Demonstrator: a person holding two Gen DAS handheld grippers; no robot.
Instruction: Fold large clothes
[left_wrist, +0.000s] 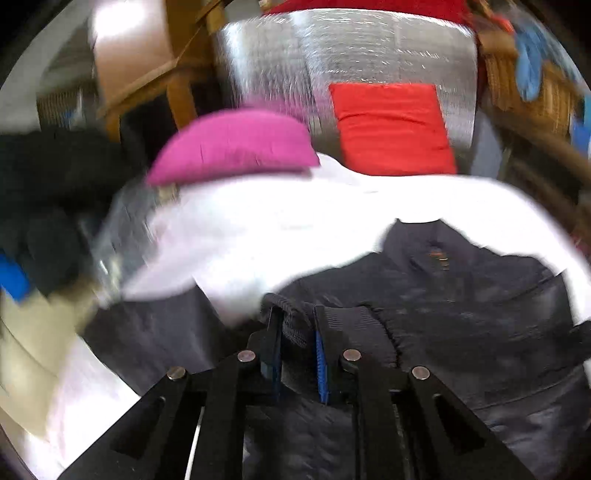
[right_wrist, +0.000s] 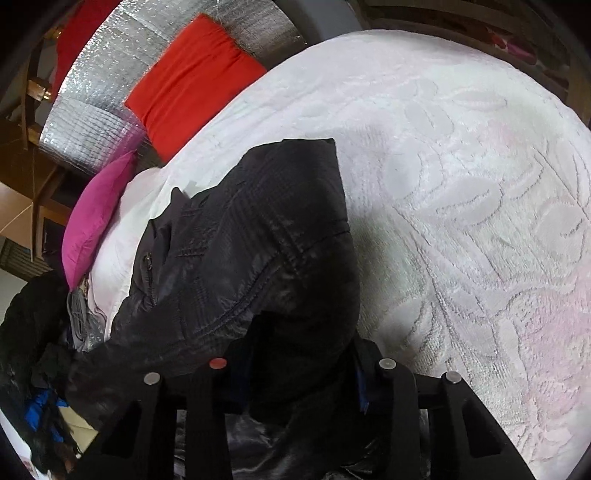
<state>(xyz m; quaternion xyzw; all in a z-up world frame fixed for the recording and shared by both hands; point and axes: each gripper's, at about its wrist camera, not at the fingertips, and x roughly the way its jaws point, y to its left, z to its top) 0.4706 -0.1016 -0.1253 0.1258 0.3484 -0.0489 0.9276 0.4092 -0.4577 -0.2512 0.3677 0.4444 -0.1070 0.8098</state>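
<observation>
A dark navy quilted jacket (left_wrist: 461, 295) lies spread on a white textured bedspread (left_wrist: 258, 229). In the left wrist view, which is blurred, my left gripper (left_wrist: 295, 321) is shut on the jacket's ribbed edge, and dark knit fabric shows between the blue pads. In the right wrist view the jacket (right_wrist: 251, 240) rises in a bunched fold from the bedspread (right_wrist: 461, 166). My right gripper (right_wrist: 299, 373) is closed on a thick wad of it. The fabric fills the gap between the fingers and hides their tips.
A pink pillow (left_wrist: 232, 147) and a red pillow (left_wrist: 391, 129) lie at the far end, against a silver foil panel (left_wrist: 332, 48). A heap of dark clothes (right_wrist: 29, 332) sits at the left edge. A wicker basket (left_wrist: 528, 85) stands at the right.
</observation>
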